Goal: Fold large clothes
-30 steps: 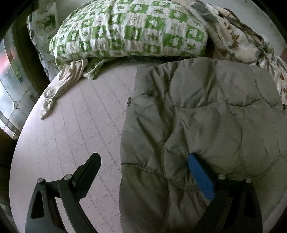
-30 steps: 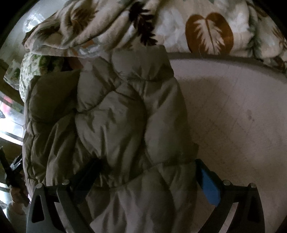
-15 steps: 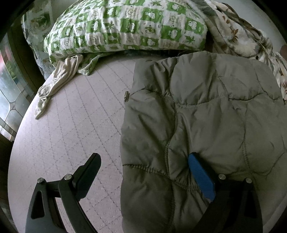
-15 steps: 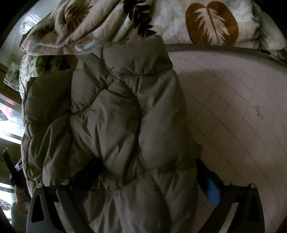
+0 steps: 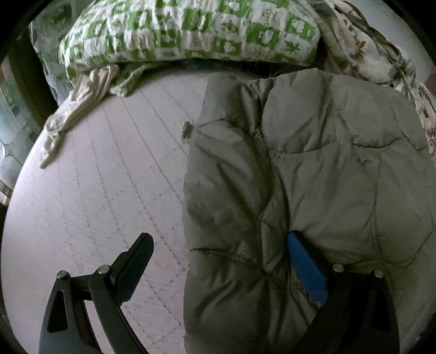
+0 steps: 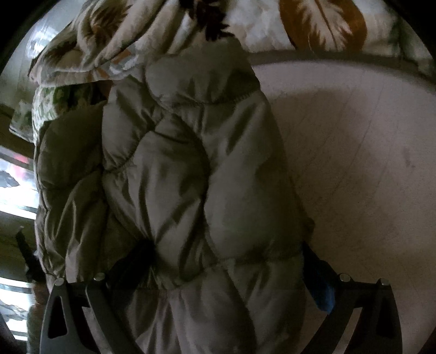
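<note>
An olive-grey quilted puffer jacket [image 5: 313, 168] lies folded on the pale quilted bed sheet [image 5: 103, 177]. My left gripper [image 5: 218, 245] is open over the jacket's left edge; its blue-padded right finger [image 5: 305, 269] presses into the padding and its black left finger [image 5: 136, 261] hangs over the sheet. In the right wrist view the jacket [image 6: 190, 177] fills the middle. My right gripper [image 6: 229, 258] is open, its fingers standing either side of the jacket's bulging near end. The left gripper is dimly visible at the far left [image 6: 30, 258].
A green-and-white checked pillow [image 5: 190, 30] lies at the head of the bed. A beige garment [image 5: 76, 103] lies crumpled by it. A leaf-print duvet [image 6: 245, 24] is bunched behind the jacket. A window [image 5: 11, 128] is on the left.
Both grippers have pushed forward a little over the jacket. The jacket looks larger and nearer in both views. Both stay open.
</note>
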Tool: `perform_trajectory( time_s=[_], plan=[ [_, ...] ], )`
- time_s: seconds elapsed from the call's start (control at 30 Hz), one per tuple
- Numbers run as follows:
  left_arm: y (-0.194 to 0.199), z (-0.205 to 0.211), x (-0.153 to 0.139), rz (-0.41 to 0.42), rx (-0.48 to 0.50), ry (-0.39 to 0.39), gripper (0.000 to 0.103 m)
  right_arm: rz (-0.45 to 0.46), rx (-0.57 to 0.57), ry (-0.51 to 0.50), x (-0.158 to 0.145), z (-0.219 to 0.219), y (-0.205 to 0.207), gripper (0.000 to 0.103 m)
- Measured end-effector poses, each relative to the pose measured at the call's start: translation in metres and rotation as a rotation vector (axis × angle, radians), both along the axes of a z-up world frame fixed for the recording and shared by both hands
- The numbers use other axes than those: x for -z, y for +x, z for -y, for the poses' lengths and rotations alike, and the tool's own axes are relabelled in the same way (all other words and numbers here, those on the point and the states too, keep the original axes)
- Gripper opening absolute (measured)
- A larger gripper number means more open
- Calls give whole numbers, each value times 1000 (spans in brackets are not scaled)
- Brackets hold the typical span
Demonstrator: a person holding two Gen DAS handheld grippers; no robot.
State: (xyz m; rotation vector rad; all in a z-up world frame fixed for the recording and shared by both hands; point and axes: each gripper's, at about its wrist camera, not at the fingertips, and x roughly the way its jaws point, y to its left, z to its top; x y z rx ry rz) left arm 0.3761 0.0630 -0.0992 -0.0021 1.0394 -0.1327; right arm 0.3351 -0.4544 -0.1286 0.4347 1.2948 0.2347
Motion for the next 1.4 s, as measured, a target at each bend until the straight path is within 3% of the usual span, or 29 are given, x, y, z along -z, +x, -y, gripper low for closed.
perform_trajectory(
  time_s=[0.27,0.53,0.63,0.67,0.73,0.8,1.03,1.27,1.33,1.4],
  plan=[
    [8,1,6,-29,20,5,99,-24,-9,55,14,9,5,103],
    [21,4,16,-93,29,-24,98,-43,-42,-4,15,-1,16,103],
    [23,2,17,-115,43,-92,81,-44,-44,-25,14,-6,17,102],
    [20,5,15,-100,61,-101,71,-44,-44,-27,13,-7,18,102],
    [13,17,10,-56,85,-30,64,-43,-36,-24,12,-9,18,100],
    [14,22,10,-52,76,-8,61,-40,-30,-23,11,-16,18,98],
    [16,22,7,-62,65,-3,61,-25,-17,-26,2,-24,6,93],
    [4,25,5,-69,46,-24,61,-12,2,-24,-5,-19,-2,94],
    [3,18,-1,-75,33,-38,62,-5,5,-36,-10,-13,-6,99],
    [0,9,-6,-79,16,-44,73,9,2,-61,-16,-8,-9,102]
  ],
)
